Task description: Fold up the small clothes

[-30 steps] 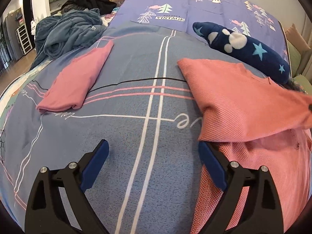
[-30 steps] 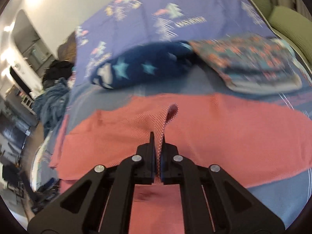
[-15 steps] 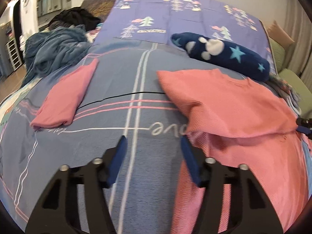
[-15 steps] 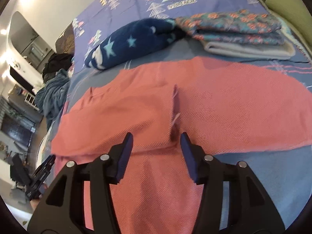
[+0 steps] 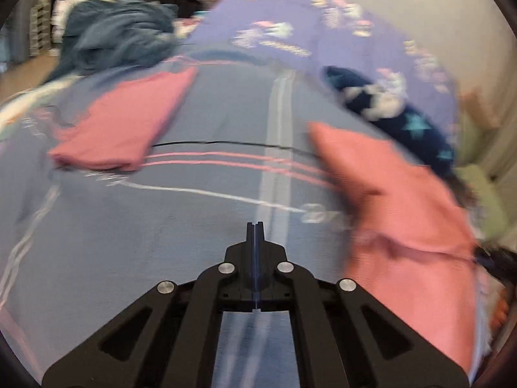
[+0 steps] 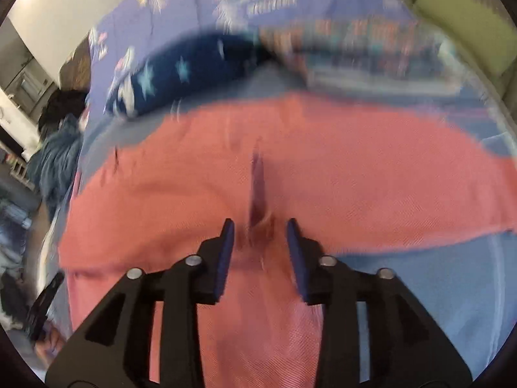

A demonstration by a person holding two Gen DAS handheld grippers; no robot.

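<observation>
The pink shirt (image 6: 323,168) lies spread on the bed (image 5: 200,226), partly folded over itself, with a small raised crease in the middle. The right gripper (image 6: 260,226) hangs just over this crease; its jaws stand apart and are closing, with the fold of cloth between them but not pinched. The left gripper (image 5: 255,226) is over bare sheet, to the left of the shirt, its jaws pressed together on nothing.

The sheet is grey-blue with pink and white stripes. A folded pink garment (image 5: 126,126) lies well apart on the left side. Behind the shirt rests a navy star cushion (image 6: 181,71), and beside it a folded patterned cloth (image 6: 371,55). A purple blanket (image 5: 323,32) with tree prints covers the far end. A blue heap (image 5: 116,35) of clothes sits at the far left corner. Both views are blurred.
</observation>
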